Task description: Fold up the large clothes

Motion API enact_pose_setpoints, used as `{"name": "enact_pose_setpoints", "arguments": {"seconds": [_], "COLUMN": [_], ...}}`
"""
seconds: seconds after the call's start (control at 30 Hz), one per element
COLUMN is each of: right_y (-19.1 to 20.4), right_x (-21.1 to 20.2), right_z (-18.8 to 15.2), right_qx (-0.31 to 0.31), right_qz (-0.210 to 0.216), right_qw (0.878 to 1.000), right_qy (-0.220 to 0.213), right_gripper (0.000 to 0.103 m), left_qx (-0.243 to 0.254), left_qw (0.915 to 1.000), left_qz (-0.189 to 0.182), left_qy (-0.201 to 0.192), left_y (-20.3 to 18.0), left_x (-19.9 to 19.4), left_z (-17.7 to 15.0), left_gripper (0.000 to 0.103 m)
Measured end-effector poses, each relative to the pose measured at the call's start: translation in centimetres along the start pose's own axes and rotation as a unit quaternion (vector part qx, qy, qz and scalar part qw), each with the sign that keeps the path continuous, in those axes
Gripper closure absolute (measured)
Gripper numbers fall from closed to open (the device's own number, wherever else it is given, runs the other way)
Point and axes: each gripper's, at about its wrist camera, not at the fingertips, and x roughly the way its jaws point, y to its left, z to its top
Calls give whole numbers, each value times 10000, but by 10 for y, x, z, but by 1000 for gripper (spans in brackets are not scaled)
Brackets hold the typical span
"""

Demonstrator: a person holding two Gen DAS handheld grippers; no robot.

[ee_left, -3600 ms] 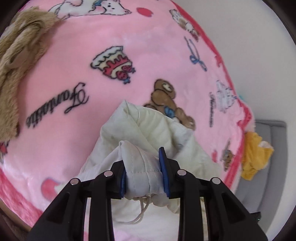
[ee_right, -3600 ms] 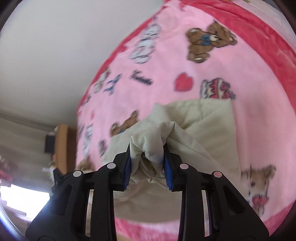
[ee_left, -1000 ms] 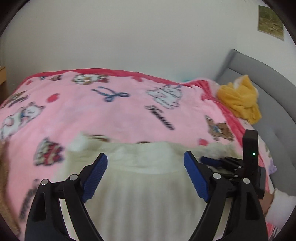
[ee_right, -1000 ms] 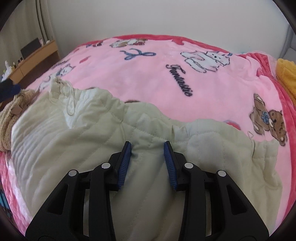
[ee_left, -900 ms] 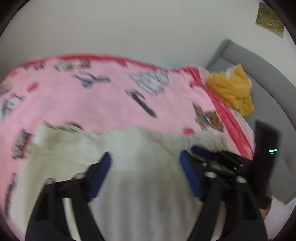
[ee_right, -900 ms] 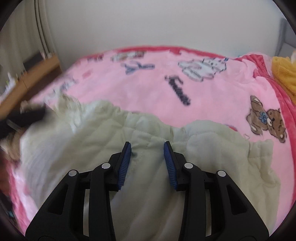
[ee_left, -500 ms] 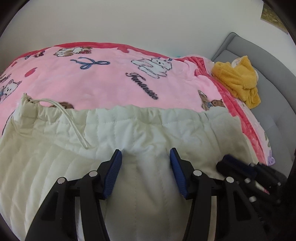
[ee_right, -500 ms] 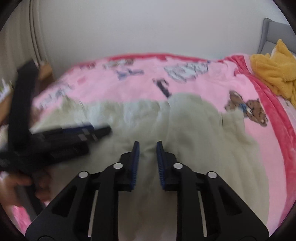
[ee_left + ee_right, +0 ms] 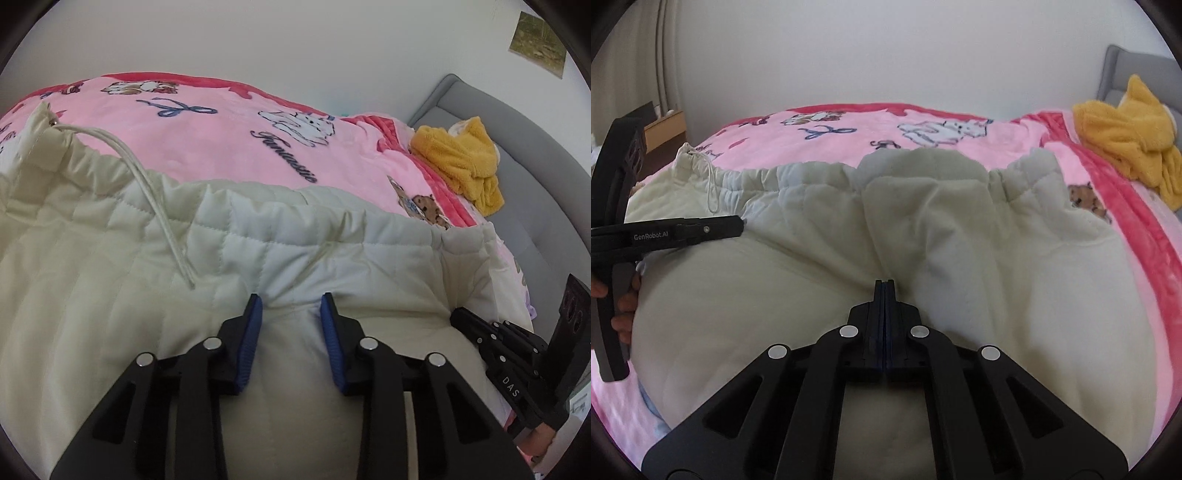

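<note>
On the bed, one cream quilted garment (image 9: 110, 280) lay spread flat over one pink printed blanket (image 9: 207, 144). At far left, its single drawstring (image 9: 155, 206) trailed from the gathered hem. The left tongs (image 9: 291, 306) were closing, with a raised ridge of padded cloth between the pads but not yet pinched. The right tongs (image 9: 884, 286) were clenched fully; whether any cloth was caught between them cannot be told. At far right, one yellow fleece item (image 9: 1134, 136) rested near the grey headboard (image 9: 517, 122).

Handling assessment: the garment appeared soft, light, puffy and limp, likely to slump and slide. The stitched hem band probably offered the firmest place to take hold.
</note>
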Motion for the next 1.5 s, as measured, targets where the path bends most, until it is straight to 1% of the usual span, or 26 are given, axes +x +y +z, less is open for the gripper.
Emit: {"name": "enact_pose_setpoints", "arguments": {"seconds": [0.1,0.13,0.17,0.23,0.27,0.33,0.47,0.5,0.53,0.57,0.63,0.7,0.77,0.87,0.97,1.03,1.07,1.13,1.2,1.23,1.27,1.3,1.33,1.4,1.47,1.5], "right_y": [-7,-9,-13,-31,-40,-46,-51,-52,-57,-72,-99,-98,-92,-98,-99,-104,-110,-109,-90,-81,-67,-59,-51,-41,-34,-34], "right_x": [-3,-5,-7,-8,-10,-12,-14,-15,-15,-17,-24,-25,-23,-21,-23,-25,-25,-30,-42,-49,-63,-72,-83,-91,-85,-79], "right_z": [4,5,7,10,12,12,13,13,11,5,-3,-5,-4,-7,-5,-2,1,13,28,34,45,50,57,64,65,63], "right_qx": [-31,-38,-33,344,543,503,137,80,23,233,982,734,494,714,735,916,1233,1529,1154,943,723,699,690,702,666,684], "right_qz": [156,217,155,328,358,347,130,-36,-502,-622,-406,-536,-627,-519,-552,-420,-234,-8,35,-50,-237,-269,-256,-583,-715,-901], "right_qw": [9999,9997,9999,9987,9975,9970,9970,9967,9939,9916,9873,9870,9869,9856,9850,9842,9808,9781,9863,9904,9952,9967,9973,9949,9943,9930], "right_qy": [16,44,61,203,286,479,754,804,978,1114,1183,1327,1401,1445,1463,1456,1491,1413,1182,1007,619,327,-51,-419,-429,-340], "right_gripper": [103,103,103,103,103,103,103,103,103,103,103,103,103,103,103,103,103,90,50,41,22,17,16,11,12,12], "left_qx": [60,20,-77,-326,-206,195,74,100,81,34,84,165,18,-281,-95,-37,-148,-137,114,156,192,262,389,734,941,941], "left_qw": [10000,9999,9997,9993,9995,9992,9993,9992,9992,9992,9989,9984,9981,9953,9940,9944,9946,9937,9923,9926,9934,9923,9904,9854,9779,9787], "left_qz": [70,165,212,138,151,253,179,209,232,220,243,354,488,828,948,853,790,827,963,991,1017,1204,1308,1440,1738,1716], "left_qy": [4,33,66,135,182,255,320,311,313,337,389,414,384,415,543,619,656,740,768,681,492,118,-220,-528,-678,-623], "left_y": [5,11,18,36,38,33,43,45,47,51,52,52,64,91,100,103,106,103,89,80,70,58,47,28,12,10], "left_x": [-3,-5,-7,-12,-14,-16,-22,-24,-27,-29,-31,-32,-38,-51,-60,-61,-61,-60,-61,-66,-73,-85,-94,-102,-101,-98], "left_z": [2,3,4,7,8,10,14,14,13,13,13,14,14,10,8,9,10,14,19,21,24,25,26,30,32,33], "left_gripper": [78,92,101,101,101,101,101,101,101,101,101,101,101,101,101,101,101,100,78,36,5,5,5,5,5,5]}}
